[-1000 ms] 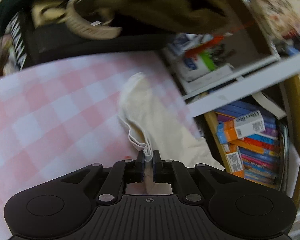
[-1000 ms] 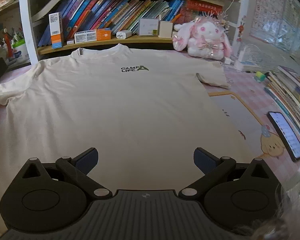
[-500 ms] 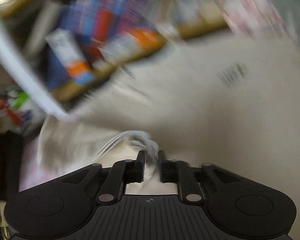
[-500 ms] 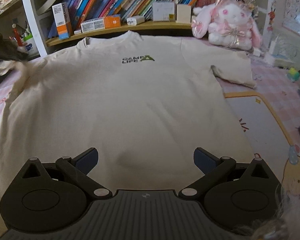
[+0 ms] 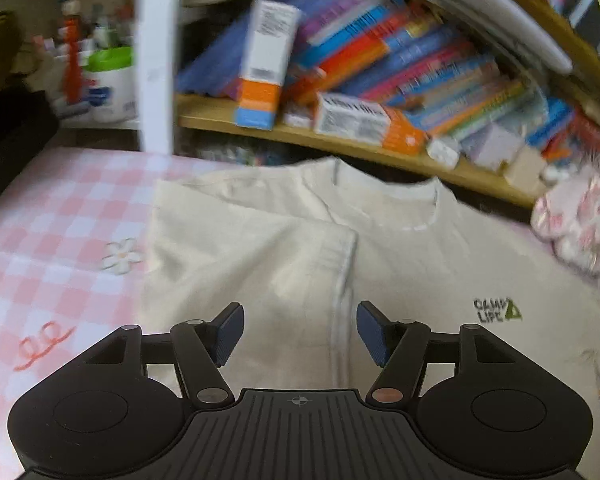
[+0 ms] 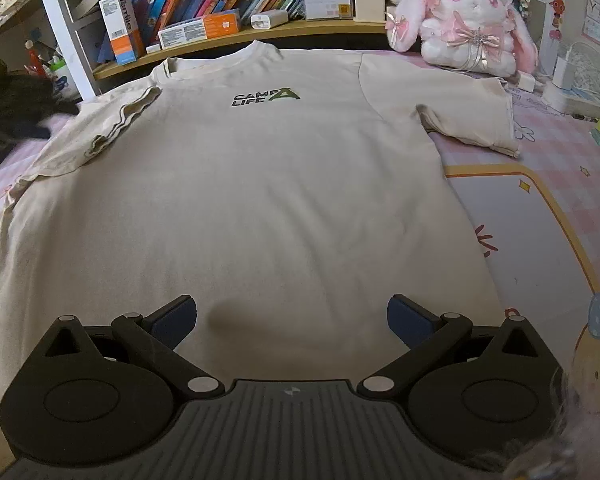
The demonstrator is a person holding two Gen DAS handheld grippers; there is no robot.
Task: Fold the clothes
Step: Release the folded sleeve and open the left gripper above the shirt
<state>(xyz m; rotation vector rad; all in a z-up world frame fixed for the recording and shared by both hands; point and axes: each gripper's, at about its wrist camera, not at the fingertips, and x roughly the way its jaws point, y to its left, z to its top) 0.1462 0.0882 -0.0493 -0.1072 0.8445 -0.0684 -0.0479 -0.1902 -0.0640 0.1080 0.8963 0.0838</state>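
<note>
A cream T-shirt (image 6: 260,184) with a "CAMP LIFE" print lies face up on the pink checked table. Its left sleeve (image 6: 112,128) is folded inward onto the chest; the right sleeve (image 6: 468,116) lies spread out. In the left wrist view the shirt (image 5: 420,264) shows with the folded sleeve (image 5: 260,264) just ahead of my left gripper (image 5: 299,332), which is open and empty above it. My right gripper (image 6: 291,318) is open and empty over the shirt's lower part.
A low shelf (image 6: 260,30) with books and boxes runs along the back edge. A pink plush rabbit (image 6: 460,24) sits at the back right. A white charger (image 6: 560,76) and a desk mat (image 6: 540,240) lie at the right. A dark object (image 6: 12,108) sits at the left.
My left gripper carried the left sleeve inward over the shirt, then opened and let it go; the sleeve now lies folded on the chest. My right gripper stayed open and moved slightly closer.
</note>
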